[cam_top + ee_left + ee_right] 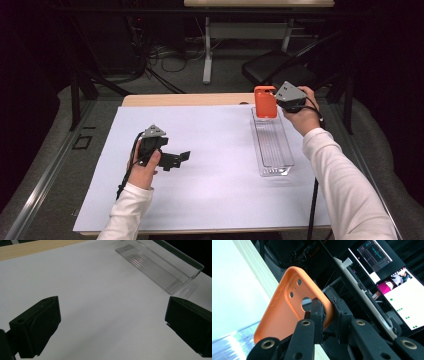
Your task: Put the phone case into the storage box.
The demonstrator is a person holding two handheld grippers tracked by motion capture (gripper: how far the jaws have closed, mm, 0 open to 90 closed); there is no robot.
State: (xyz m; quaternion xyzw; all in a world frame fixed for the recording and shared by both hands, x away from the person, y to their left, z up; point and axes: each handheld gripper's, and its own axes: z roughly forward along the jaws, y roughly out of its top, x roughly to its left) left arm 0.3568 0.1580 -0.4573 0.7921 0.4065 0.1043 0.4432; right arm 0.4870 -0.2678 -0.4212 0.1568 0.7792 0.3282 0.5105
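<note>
A: What has the right gripper [280, 104] got?

B: An orange phone case [265, 102]. Its jaws are pinched on the case's edge, close together, and the case stands upright over the far end of the clear tray [281, 162].

A: Is the case touching the tray?

B: Hard to say from the high view; it looks just above it.

A: And the left gripper [179, 159]?

B: Jaws spread wide, nothing between them, low over the white sheet [210, 150], well apart from the tray.
</note>
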